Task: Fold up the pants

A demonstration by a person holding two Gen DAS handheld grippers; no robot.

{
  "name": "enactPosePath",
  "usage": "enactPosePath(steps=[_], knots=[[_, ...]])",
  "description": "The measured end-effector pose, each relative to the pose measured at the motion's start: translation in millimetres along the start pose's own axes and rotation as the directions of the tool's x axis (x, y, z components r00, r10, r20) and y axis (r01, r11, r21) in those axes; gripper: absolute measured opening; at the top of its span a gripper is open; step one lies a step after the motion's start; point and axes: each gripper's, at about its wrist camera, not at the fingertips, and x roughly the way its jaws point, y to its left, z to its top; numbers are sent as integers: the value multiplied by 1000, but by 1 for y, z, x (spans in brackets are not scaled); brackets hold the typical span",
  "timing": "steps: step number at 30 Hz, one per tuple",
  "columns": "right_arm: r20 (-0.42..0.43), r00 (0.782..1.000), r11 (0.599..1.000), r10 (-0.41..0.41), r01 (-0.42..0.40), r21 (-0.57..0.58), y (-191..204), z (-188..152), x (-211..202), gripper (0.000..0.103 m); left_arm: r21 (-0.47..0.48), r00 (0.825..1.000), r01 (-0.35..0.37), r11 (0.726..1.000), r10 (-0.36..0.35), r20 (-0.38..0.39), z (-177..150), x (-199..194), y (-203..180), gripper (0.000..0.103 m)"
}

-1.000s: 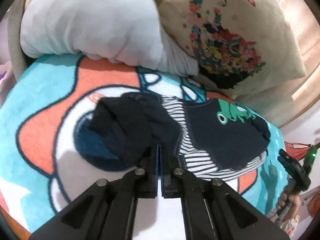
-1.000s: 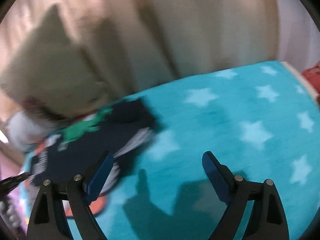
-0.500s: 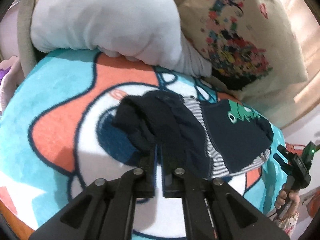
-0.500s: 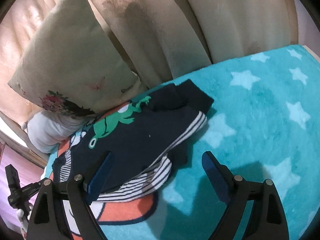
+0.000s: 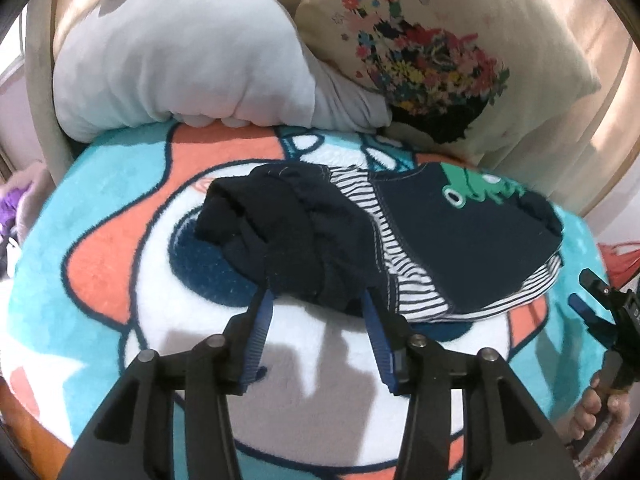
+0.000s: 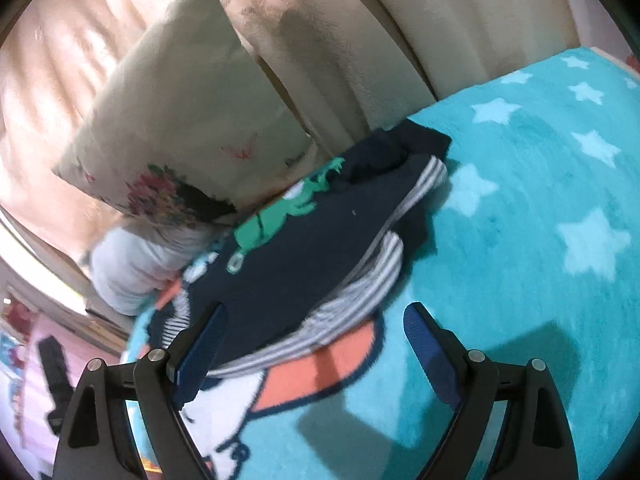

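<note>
**Q:** So, how do your two grippers stand?

**A:** Your left gripper (image 5: 318, 300) has its blue-padded fingers (image 5: 262, 320) apart, one on each side of the near bunched edge of the pants (image 5: 440, 236); the tips sit at the cloth's edge, and whether they touch it cannot be told. Your right gripper (image 6: 312, 316) is also spread wide and grips nothing. Its left finger (image 6: 204, 344) lies over the dark cloth in that view, the other over bare blanket (image 6: 540, 200)

**Q:** Where do the pants lie?

**A:** On the blanket, towards its far edge, just in front of the cushions. You see a navy garment with a green frog print (image 5: 476, 192) on its upper layer and striped lining showing along the folds. The end nearest your left gripper is heaped and wrinkled; the end towards the starred teal part of the blanket is flatter, layered, with a dark cuff (image 6: 424, 140) lying outermost

**Q:** What surrounds them?

**A:** A pale grey cushion (image 5: 180, 64) and a cream pillow with a flower print (image 5: 440, 48) lean along the blanket's far edge. The blanket under the pants bears an orange, white and teal cartoon figure (image 5: 120, 240). In the left wrist view your right hand (image 5: 596, 416) shows at the right margin, holding the other gripper's handle
</note>
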Motion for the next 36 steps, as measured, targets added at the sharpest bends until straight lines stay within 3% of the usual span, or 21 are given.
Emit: enactPosePath(steps=[6, 24, 26, 31, 36], knots=[[-15, 998, 994, -61, 59, -90, 23, -12, 7, 92, 30, 999, -34, 999, 33, 7, -8, 0, -6, 52], [-53, 996, 997, -65, 63, -49, 14, -17, 7, 92, 21, 1000, -11, 1000, 12, -12, -13, 3, 0, 58], [-53, 996, 997, -69, 67, -46, 12, -16, 6, 92, -15, 1000, 22, 1000, -22, -22, -11, 7, 9, 63], [-59, 996, 998, -63, 64, 9, -6, 0, 5, 92, -147, 992, 107, 983, -115, -50, -2, 22, 40, 63], [-82, 997, 995, -7, 15, 97, -28, 17, 10, 92, -247, 961, 248, 937, -269, -57, 7, 36, 57, 64]])
